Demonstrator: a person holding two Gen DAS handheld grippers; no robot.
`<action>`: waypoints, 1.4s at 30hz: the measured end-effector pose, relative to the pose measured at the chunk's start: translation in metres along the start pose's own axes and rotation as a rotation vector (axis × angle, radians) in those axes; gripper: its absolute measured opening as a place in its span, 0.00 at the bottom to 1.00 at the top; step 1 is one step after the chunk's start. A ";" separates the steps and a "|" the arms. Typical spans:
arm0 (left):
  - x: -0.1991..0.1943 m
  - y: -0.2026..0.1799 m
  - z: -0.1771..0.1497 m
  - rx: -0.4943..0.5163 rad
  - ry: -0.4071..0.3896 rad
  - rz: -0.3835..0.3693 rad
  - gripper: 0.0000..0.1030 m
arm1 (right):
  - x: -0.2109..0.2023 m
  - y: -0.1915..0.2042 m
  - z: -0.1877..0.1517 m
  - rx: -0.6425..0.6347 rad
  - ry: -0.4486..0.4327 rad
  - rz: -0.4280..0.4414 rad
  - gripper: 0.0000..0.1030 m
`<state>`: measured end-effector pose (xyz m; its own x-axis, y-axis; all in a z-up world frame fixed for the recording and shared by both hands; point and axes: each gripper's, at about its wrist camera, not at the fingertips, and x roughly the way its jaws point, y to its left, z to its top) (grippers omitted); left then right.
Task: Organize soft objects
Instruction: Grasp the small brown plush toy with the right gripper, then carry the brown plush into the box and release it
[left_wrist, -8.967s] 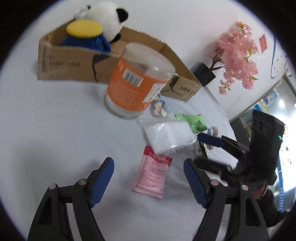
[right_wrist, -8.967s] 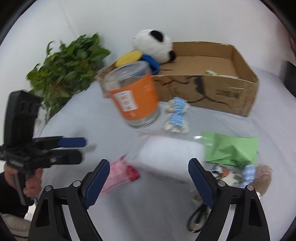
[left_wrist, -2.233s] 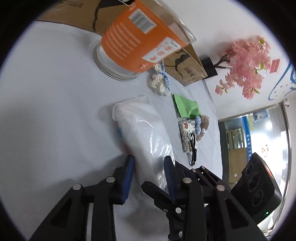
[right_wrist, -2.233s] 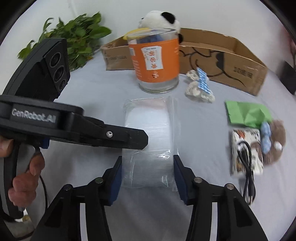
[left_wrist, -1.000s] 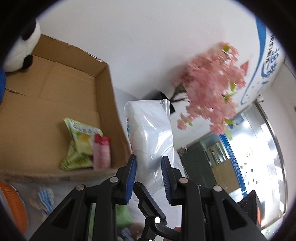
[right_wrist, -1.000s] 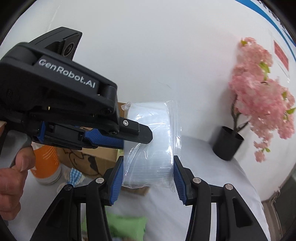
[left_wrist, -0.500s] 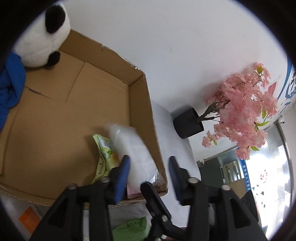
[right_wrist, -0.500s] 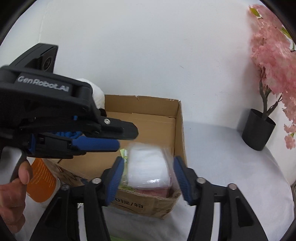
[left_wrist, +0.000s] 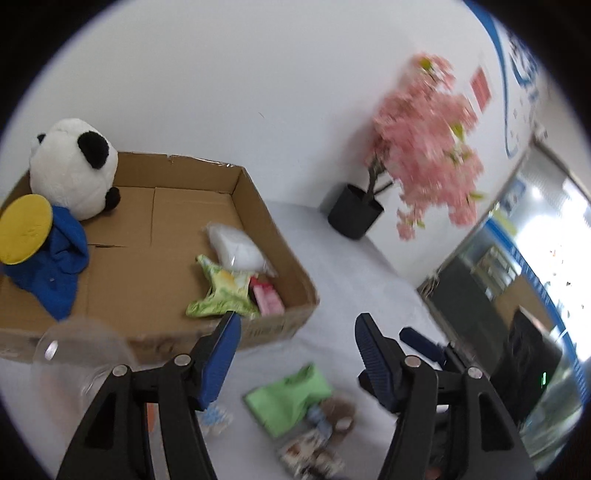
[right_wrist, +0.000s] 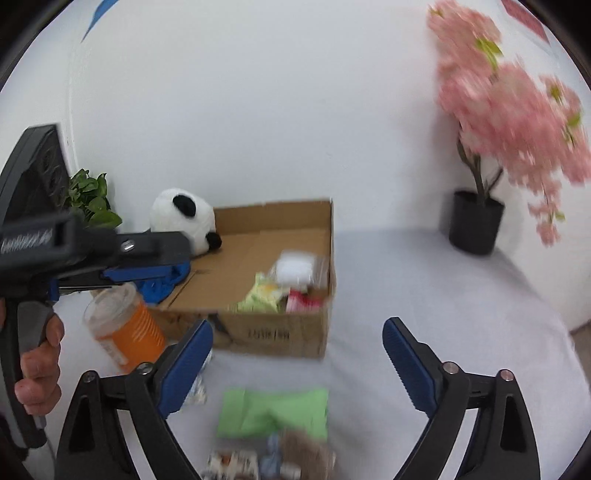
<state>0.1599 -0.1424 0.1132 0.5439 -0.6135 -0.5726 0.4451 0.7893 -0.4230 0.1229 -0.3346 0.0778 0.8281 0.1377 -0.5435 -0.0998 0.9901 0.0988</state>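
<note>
There is one cardboard box on the white table, and inside it I count five soft things: one panda plush in the far corner, one blue cloth toy with a yellow disc below the panda, and at the other end one clear plastic bag with white filling, one light green packet and one pink packet. The plastic bag lies against the side wall of the box, touching the green and pink packets, and no gripper holds it. The left gripper is released, its jaws are opening and nothing is between them; it is in front of the box, above the table. The right gripper is also released, its jaws are opening wide and are empty. In the right wrist view the left gripper crosses the left side, held by a hand, and it hides a part of the blue toy. On the table in front of the box lie one green cloth, one small brown plush and one patterned packet, all blurred. One jar with an orange label stands near the front wall of the box. Around there are one pink blossom tree in a black pot and one green leafy plant.
</note>
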 end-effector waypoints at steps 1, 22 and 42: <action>-0.004 0.000 -0.013 0.022 0.019 0.029 0.68 | -0.004 -0.002 -0.011 0.011 0.045 0.003 0.92; -0.080 0.044 -0.102 -0.157 0.067 -0.022 0.68 | -0.015 0.025 -0.068 0.075 0.266 -0.055 0.34; -0.004 0.047 -0.131 -0.237 0.385 -0.201 0.46 | -0.023 0.134 -0.122 -0.047 0.414 0.199 0.34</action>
<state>0.0853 -0.0998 0.0036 0.1416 -0.7354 -0.6627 0.3160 0.6680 -0.6737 0.0235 -0.2021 0.0017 0.5015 0.3154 -0.8057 -0.2675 0.9421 0.2023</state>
